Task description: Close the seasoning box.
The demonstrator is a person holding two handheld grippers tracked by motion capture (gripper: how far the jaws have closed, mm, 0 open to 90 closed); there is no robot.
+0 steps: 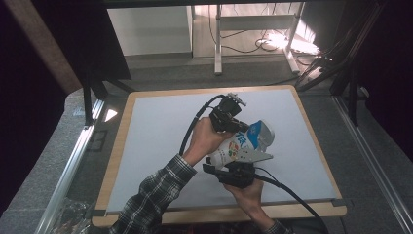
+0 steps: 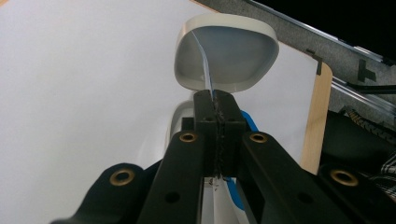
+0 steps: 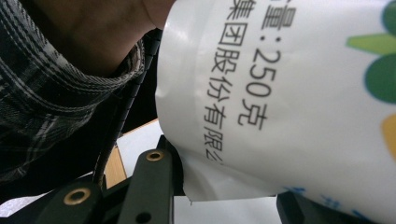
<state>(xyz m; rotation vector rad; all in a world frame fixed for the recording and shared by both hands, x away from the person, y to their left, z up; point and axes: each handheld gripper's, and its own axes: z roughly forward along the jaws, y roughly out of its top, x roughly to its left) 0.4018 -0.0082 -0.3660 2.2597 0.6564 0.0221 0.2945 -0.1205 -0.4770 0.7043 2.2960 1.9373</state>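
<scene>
Above the middle of the white-topped table, the left gripper pinches the white printed plastic pouch's edge; the right gripper's jaws seemingly clamp its lower end.

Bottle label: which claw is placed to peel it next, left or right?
Left. The left claw is shut on the label strip, while the right claw clamps the bottle body, likely just steadying it.
</scene>
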